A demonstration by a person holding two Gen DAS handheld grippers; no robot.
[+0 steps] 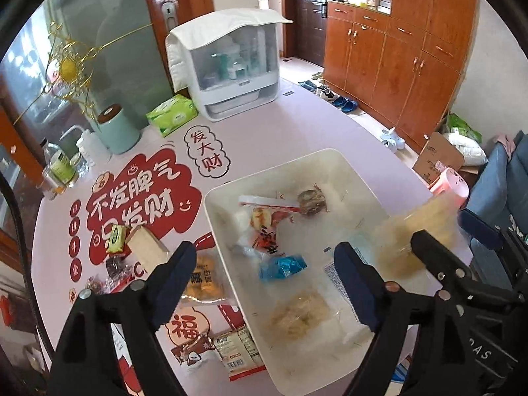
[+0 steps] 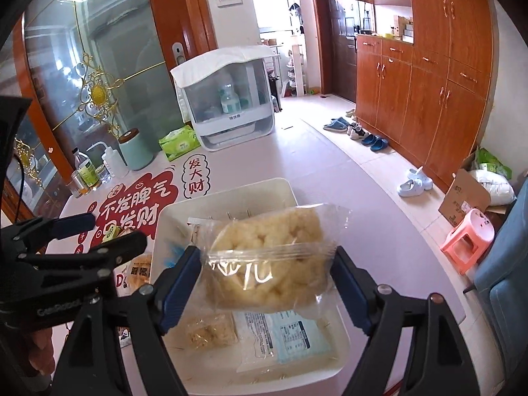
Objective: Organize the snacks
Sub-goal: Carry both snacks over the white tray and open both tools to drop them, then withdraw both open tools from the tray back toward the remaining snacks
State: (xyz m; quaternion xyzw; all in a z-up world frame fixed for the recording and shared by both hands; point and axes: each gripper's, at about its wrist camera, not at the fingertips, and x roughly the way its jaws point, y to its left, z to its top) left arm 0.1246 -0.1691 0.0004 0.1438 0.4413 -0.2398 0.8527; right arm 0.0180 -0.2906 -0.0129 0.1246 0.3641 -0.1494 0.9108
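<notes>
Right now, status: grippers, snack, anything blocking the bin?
Left gripper open, empty, over white bin. Right gripper jaws wide, clear-wrapped rice cake between them above the bin. Nothing blocking; loose snacks left of the bin.

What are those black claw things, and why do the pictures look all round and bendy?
The black claws are grabbers that a person holds, one in each hand. Each grabber has a small wide-eyed camera looking along its two fingers, and that lens bends the picture. One picture comes from the left gripper, the other from the right gripper. Both look down at a pink table with a white tub on it. Some snacks are already in the tub, like a blue packet. Others wait beside it, like a yellow packet. The left gripper is open and empty. The right one holds a rice cracker packet over the tub.
</notes>
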